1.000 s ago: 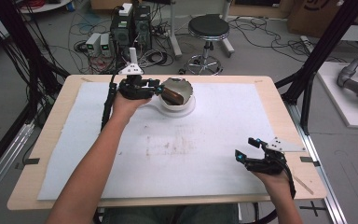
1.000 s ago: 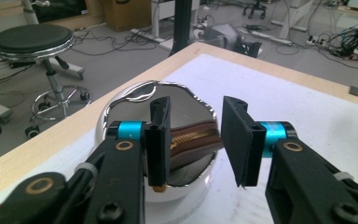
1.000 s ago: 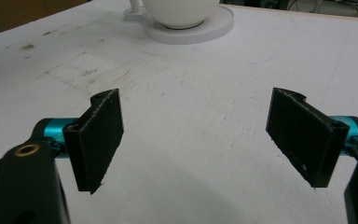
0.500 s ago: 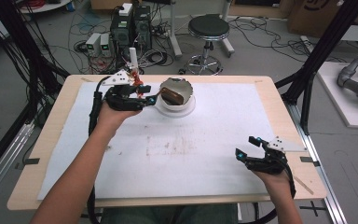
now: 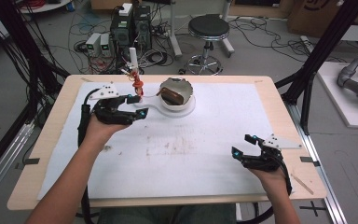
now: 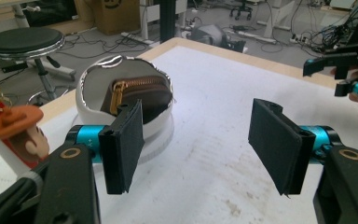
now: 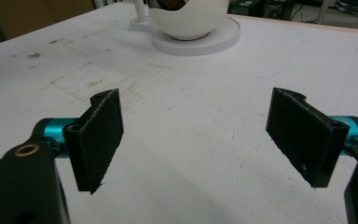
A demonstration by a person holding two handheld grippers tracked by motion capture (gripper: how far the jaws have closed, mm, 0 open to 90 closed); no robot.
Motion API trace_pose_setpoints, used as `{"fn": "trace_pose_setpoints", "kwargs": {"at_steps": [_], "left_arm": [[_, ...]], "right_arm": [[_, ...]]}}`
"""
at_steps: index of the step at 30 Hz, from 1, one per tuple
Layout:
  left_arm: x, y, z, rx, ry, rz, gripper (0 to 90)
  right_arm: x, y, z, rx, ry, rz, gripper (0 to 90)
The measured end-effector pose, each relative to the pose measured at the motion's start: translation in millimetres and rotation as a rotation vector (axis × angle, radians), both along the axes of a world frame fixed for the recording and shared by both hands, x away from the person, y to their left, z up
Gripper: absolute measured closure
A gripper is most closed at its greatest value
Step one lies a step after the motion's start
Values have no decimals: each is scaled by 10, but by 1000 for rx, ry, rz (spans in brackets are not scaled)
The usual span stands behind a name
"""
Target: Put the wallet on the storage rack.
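A brown leather zip pouch [image 5: 173, 94] lies inside a white round bowl [image 5: 186, 103] that stands on a flat white disc base, at the far middle of the white sheet covering the wooden table [image 5: 261, 80]. In the left gripper view the pouch [image 6: 140, 95] shows its brass zipper, resting against the bowl's wall [image 6: 86, 100].

The left gripper [image 5: 137, 107] hovers just beside the bowl, on its left, and apart from it; its jaws have just been opening and now stand spread with nothing between them (bare sheet shows in the gap). Close by it stands a white post with a small red and orange figure charm [image 5: 137, 84] hanging from it.

The right gripper [image 5: 243, 145] rests near the table's near right corner, well apart from the bowl, its jaws spread wide over the bare sheet and pinching nothing
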State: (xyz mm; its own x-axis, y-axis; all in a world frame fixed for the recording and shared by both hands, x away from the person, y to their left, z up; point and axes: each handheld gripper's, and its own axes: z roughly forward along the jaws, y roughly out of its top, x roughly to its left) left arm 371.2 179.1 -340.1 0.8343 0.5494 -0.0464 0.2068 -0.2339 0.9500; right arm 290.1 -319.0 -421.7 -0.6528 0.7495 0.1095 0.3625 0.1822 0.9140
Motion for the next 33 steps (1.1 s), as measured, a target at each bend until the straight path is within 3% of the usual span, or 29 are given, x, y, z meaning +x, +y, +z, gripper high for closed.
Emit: {"fn": "trace_pose_setpoints", "kwargs": {"at_steps": [13, 16, 25, 30, 33], "left_arm": [[-221, 240, -256, 24, 22, 18, 296], [-289, 266, -319, 64, 5, 32, 289], [-420, 358, -461, 57, 12, 41, 247], [-477, 473, -546, 43, 31, 70, 212], [-494, 528, -591, 61, 35, 96, 187]], "right_arm": [[41, 71, -16, -7, -1, 17, 190], [50, 78, -17, -9, -3, 19, 190], [54, 59, -42, -10, 6, 11, 190], [29, 47, -42, 8, -1, 3, 190], [45, 58, -46, 1, -2, 6, 190]]}}
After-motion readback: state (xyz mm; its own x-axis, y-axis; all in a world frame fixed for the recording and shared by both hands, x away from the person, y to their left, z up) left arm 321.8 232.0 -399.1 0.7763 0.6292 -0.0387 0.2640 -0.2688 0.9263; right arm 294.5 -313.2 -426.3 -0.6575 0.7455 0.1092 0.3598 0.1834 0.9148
